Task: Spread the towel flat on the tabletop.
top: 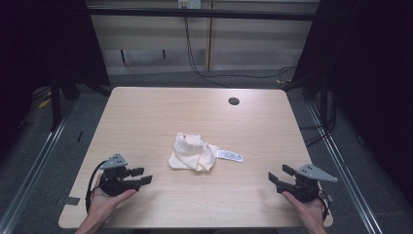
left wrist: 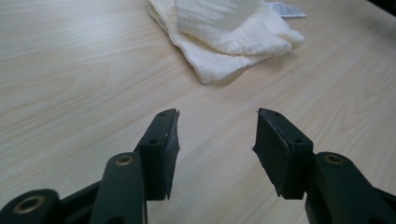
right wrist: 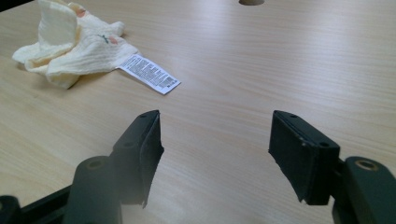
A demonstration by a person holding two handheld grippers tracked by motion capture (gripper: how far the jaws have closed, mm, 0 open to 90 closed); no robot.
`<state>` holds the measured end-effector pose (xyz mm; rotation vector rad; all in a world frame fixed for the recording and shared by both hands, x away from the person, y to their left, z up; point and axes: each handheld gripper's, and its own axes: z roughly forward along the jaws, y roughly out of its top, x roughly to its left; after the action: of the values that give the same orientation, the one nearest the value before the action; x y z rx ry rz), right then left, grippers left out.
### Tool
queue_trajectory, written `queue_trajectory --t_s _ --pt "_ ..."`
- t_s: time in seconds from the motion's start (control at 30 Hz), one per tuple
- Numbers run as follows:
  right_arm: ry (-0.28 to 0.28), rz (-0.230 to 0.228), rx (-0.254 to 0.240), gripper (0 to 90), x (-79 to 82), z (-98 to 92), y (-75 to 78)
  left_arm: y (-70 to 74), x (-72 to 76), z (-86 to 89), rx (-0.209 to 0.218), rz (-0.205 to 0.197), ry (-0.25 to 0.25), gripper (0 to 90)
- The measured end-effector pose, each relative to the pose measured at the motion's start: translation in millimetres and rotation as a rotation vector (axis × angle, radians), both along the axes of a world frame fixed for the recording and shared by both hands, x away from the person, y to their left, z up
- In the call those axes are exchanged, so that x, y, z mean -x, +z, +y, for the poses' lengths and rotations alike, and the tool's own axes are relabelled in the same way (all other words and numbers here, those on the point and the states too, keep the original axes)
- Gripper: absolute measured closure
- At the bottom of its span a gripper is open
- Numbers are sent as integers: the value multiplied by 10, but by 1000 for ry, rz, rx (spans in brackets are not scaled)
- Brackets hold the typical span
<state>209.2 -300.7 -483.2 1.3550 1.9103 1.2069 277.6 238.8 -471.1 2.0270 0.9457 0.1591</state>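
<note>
the crumpled cream muslin cloth point(top: 192, 152) with a white label lies untouched in the middle of the light wooden table point(top: 146, 112). the left gripper point(top: 141, 176) and right gripper point(top: 276, 177) are both open, empty, well apart from it; all handling is left.

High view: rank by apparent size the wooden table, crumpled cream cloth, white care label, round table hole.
1. Light wooden table
2. Crumpled cream cloth
3. White care label
4. Round dark table hole; close to the label, so that order is unsure.
</note>
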Motion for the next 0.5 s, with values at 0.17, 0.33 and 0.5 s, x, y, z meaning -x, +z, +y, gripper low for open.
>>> queue_trajectory --t_s 0.17,0.33,0.5 --pt "12 -7 20 313 8 14 -5 -15 -55 -25 31 32 2 479" --pt "30 21 -2 304 11 22 -3 51 -155 -197 43 63 1 563" --pt "57 63 -8 304 -3 31 -10 230 -177 -365 66 2 -40 571"
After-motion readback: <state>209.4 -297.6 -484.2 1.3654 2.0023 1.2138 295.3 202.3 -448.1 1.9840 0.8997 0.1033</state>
